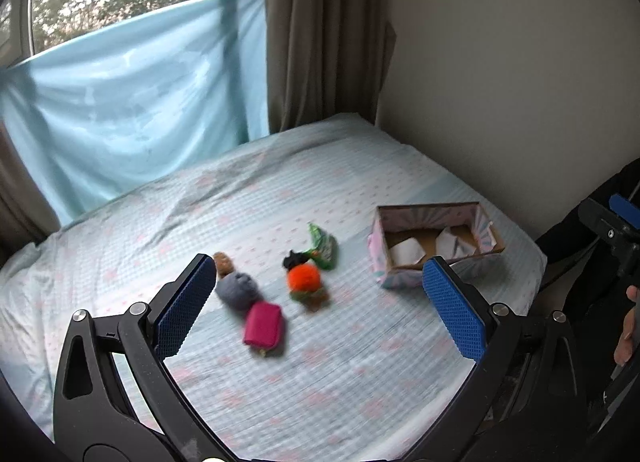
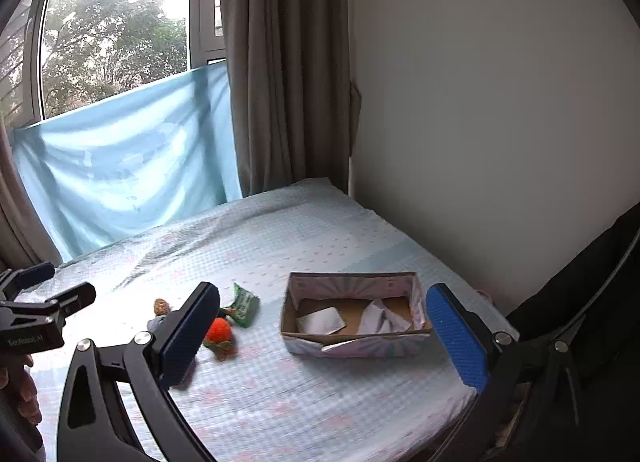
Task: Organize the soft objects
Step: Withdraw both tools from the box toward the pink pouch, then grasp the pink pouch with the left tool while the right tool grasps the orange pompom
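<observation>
Several soft toys (image 1: 264, 294) are seen loose on the bed (image 1: 320, 374) at centre frame, and the box (image 1: 436, 242) to their right holds only paper scraps, so the task is judged to be at its opening step. Both the left gripper (image 1: 320, 306) and the right gripper (image 2: 324, 338) are held above the bed with jaws spread wide, nothing grasped. A descent onto one toy and a closing of the jaws is called for next.

Pale-sheeted bed (image 2: 300, 246) against white wall (image 2: 480, 122), brown curtain (image 2: 280, 82), possibly overcast window (image 2: 120, 22).
</observation>
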Demonstrator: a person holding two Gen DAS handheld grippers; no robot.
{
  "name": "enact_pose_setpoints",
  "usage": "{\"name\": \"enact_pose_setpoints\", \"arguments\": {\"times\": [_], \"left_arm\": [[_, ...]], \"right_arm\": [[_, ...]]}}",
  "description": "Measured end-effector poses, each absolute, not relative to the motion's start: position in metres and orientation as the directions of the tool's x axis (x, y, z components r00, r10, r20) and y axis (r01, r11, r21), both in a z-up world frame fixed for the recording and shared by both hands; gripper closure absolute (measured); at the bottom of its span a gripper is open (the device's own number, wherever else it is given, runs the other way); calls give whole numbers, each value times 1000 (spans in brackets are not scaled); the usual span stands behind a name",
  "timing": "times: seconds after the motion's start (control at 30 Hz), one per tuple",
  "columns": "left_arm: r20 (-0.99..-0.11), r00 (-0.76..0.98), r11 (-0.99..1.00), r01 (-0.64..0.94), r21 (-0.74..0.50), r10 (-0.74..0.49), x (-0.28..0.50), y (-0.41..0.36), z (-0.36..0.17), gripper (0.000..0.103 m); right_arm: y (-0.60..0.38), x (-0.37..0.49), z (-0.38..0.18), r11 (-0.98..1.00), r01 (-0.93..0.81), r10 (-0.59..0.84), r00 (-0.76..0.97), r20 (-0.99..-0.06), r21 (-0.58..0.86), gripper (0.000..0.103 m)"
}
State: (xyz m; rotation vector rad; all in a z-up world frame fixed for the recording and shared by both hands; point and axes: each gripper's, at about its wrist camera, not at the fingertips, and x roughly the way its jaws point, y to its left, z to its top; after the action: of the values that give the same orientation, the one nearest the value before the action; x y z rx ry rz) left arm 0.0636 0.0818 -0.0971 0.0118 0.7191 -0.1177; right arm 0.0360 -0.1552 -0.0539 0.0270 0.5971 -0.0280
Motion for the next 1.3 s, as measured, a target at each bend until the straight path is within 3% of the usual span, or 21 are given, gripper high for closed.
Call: {"name": "enact_pose_setpoints", "arguments": {"times": [0.27, 0.53, 1.07, 1.3], "left_arm": [[-703, 707, 997, 65, -49, -81, 68, 140, -131, 0], [-719, 693, 998, 19, -52, -51, 86, 171, -179, 0], [-832, 554, 999, 38, -19, -37, 168, 165, -381, 1], [-849, 528, 999, 33, 5, -13, 189, 159, -444, 1]], "right_arm": [[-110, 58, -88, 998, 11, 36, 754, -656, 68, 0], [-62, 96, -130, 994, -85, 112, 722, -683, 73, 0], [7, 221, -306, 971, -213, 224, 637, -738, 110, 0], [16, 256, -378, 962, -246, 243, 587, -772, 116, 0]]}}
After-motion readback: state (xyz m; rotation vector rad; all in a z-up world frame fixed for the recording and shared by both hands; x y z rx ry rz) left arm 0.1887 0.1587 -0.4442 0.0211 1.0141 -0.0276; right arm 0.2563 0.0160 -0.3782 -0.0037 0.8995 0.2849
